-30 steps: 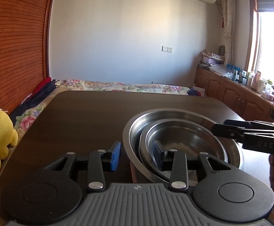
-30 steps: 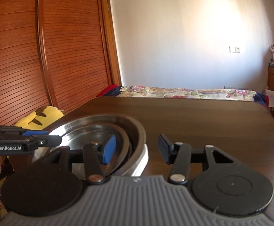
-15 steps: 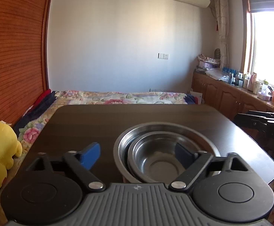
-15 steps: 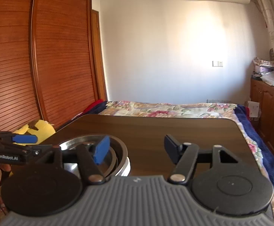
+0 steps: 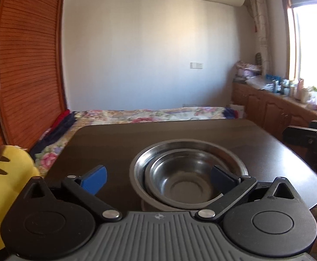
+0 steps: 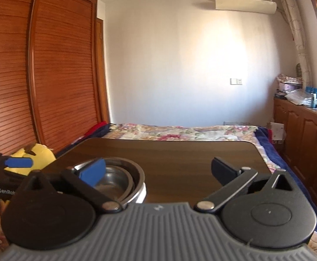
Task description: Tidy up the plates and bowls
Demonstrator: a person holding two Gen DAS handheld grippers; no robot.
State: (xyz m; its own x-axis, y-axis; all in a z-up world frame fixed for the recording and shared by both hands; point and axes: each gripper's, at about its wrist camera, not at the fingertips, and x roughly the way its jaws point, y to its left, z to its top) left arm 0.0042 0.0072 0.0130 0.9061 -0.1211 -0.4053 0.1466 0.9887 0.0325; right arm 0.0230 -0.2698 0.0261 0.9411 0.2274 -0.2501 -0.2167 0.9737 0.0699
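I've got the dark tabletop [image 5: 119, 143] stretching away toward twelve o'clock, bare wood out to its far edge, where the floral bed [image 5: 154, 114] begins. On my left view the rounded right-hand corner of the tabletop sits at about four o'clock, with the cabinets [image 5: 273, 113] beyond it. The left hand-held gripper [image 5: 158, 179] is spread wide, holding nothing, its fingers either side of the near rim of the large steel bowl [image 5: 228, 154]. A smaller steel bowl [image 5: 180, 174] is nested inside the large one, nothing in it that I can see. The right hand-held gripper [image 6: 157, 169] is also wide and holding nothing, hanging over bare wood, with the bowls at its nine o'clock. A yellow plush toy [image 6: 38, 154] sits off the tabletop's left edge.
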